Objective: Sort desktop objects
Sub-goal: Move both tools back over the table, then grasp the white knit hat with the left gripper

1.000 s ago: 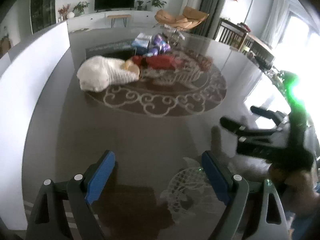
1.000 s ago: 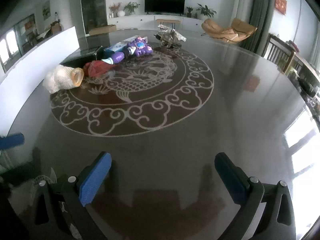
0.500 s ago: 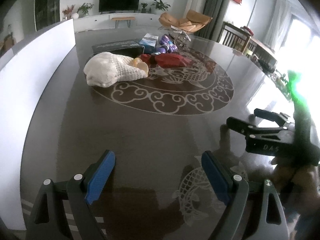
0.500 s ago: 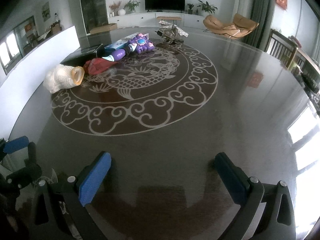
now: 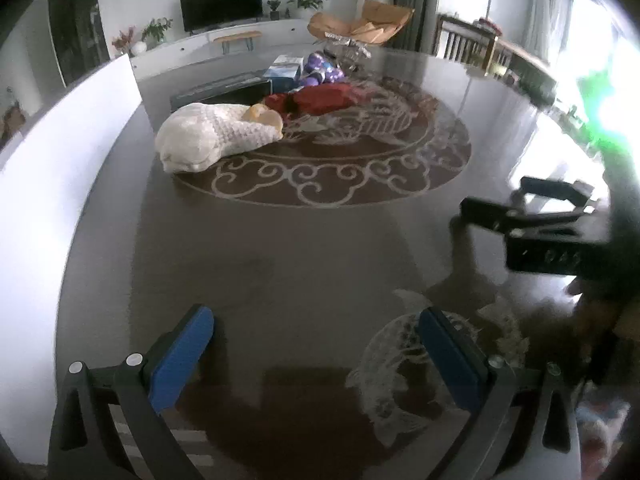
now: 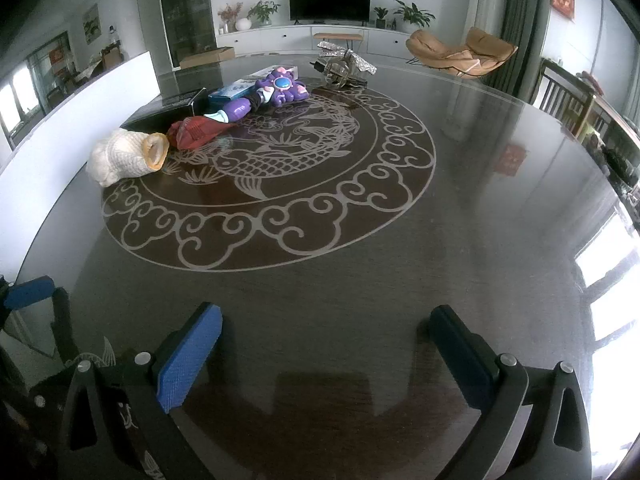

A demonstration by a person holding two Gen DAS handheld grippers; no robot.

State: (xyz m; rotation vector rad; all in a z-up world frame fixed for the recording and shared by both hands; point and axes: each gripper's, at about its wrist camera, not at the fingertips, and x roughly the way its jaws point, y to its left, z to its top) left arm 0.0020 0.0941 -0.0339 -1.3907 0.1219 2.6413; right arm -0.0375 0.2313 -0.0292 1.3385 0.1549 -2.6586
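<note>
A row of objects lies at the far left of a dark round table: a white knitted hat, a red cloth item, a purple toy wand, a blue-white box and a black box. My left gripper is open and empty above the table's near edge. My right gripper is open and empty, also far from the objects. The right gripper shows in the left wrist view.
A white board stands along the table's left edge. A silver foil ornament stands at the table's far side. Chairs are beyond the right edge. Fish and cloud patterns are etched in the tabletop.
Both grippers have drifted slightly over the table; the view of the objects has shifted a little. Both stay open and empty.
</note>
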